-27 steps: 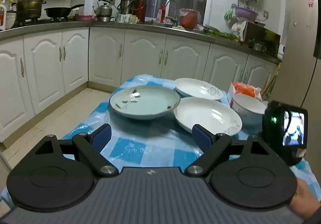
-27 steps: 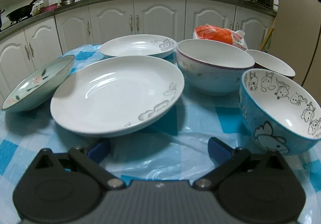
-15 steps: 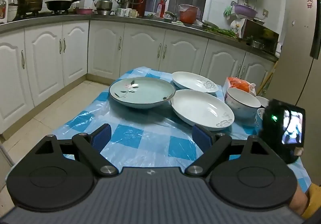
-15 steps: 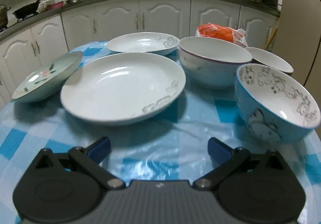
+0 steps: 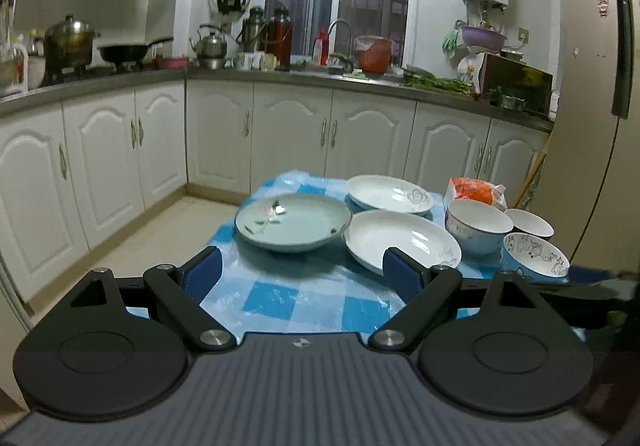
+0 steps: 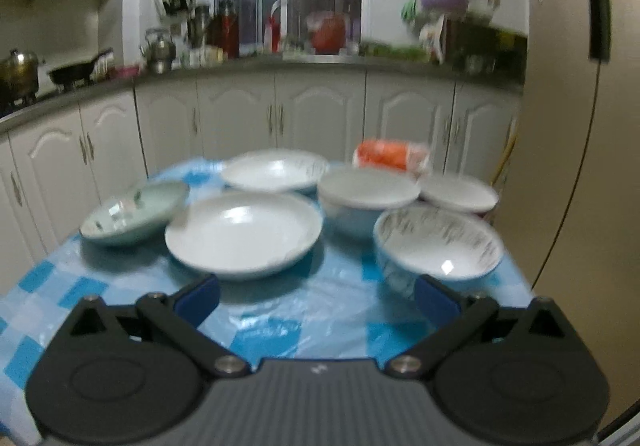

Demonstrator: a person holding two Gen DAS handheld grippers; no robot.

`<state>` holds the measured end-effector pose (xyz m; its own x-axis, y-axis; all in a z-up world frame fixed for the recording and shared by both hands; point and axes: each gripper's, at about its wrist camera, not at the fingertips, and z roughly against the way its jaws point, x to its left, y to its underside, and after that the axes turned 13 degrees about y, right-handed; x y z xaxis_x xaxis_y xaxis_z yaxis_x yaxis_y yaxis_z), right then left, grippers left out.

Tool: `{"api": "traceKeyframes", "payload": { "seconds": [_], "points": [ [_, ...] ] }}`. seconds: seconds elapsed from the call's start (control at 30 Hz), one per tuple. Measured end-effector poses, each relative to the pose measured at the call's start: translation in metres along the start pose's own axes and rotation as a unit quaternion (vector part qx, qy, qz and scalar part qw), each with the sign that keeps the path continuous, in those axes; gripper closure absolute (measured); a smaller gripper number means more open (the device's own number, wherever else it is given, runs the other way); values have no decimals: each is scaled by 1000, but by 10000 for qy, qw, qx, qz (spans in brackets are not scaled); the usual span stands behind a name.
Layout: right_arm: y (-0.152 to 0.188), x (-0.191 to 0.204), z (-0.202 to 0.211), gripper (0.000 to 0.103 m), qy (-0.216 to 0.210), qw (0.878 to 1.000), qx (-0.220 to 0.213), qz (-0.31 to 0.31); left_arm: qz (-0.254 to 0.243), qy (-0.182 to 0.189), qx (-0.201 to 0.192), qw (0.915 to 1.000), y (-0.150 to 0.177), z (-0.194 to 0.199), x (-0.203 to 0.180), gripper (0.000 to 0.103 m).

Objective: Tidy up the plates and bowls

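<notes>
A green plate, a near white plate and a far white plate sit on the blue checked table. To their right stand a big white bowl, a cartoon bowl and a small bowl. My left gripper is open and empty, well short of the plates. My right gripper is open and empty above the table's near edge. The right wrist view is blurred.
An orange bag lies behind the bowls. White cabinets and a cluttered counter run along the back and left. A beige fridge stands right of the table. Open floor lies left of the table.
Both grippers have pulled back and risen away from the dishes, which now look smaller and farther. The right gripper has left the left wrist view's right side. No dish has moved.
</notes>
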<state>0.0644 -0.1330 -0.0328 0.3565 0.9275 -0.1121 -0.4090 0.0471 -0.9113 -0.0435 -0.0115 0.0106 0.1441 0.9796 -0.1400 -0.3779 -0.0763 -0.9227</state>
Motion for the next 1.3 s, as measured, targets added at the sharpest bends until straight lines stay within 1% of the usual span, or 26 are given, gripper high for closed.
{"api": "traceKeyframes", "payload": {
  "seconds": [0.1, 0.33, 0.63, 0.67, 0.8, 0.93, 1.1, 1.23, 1.3],
  "points": [
    [-8, -10, 21, 1, -24, 9995, -266, -145, -96, -24, -117, 9999, 0, 6, 0, 0],
    [-18, -21, 51, 1, -193, 9968, -674, -382, -316, -105, -467, 9984, 7, 18, 1, 0],
    [-19, -23, 70, 1, -340, 9946, -891, -403, -501, -188, -661, 9964, 20, 26, -1, 0],
    [-18, -22, 72, 1, -369, 9943, -911, -401, -486, -186, -660, 9965, 22, 26, -1, 0],
    [-16, -16, 77, 1, -318, 9944, -938, -359, -393, -200, -676, 9967, 13, 23, 1, 0],
    [-12, -8, 78, 1, -309, 9942, -1013, -211, -299, -190, -644, 9973, 14, 20, 3, 0],
    [-9, 10, 69, 1, -397, 9946, -949, -148, -272, -146, -468, 9984, 14, 8, 10, 0],
    [1, 25, 65, 1, -302, 9940, -1048, 96, -96, 10, -321, 9994, 17, -2, 19, 0],
    [4, 29, 61, 1, -243, 9946, -991, 195, -13, 115, -249, 9996, 19, -7, 22, 0]
  ]
}}
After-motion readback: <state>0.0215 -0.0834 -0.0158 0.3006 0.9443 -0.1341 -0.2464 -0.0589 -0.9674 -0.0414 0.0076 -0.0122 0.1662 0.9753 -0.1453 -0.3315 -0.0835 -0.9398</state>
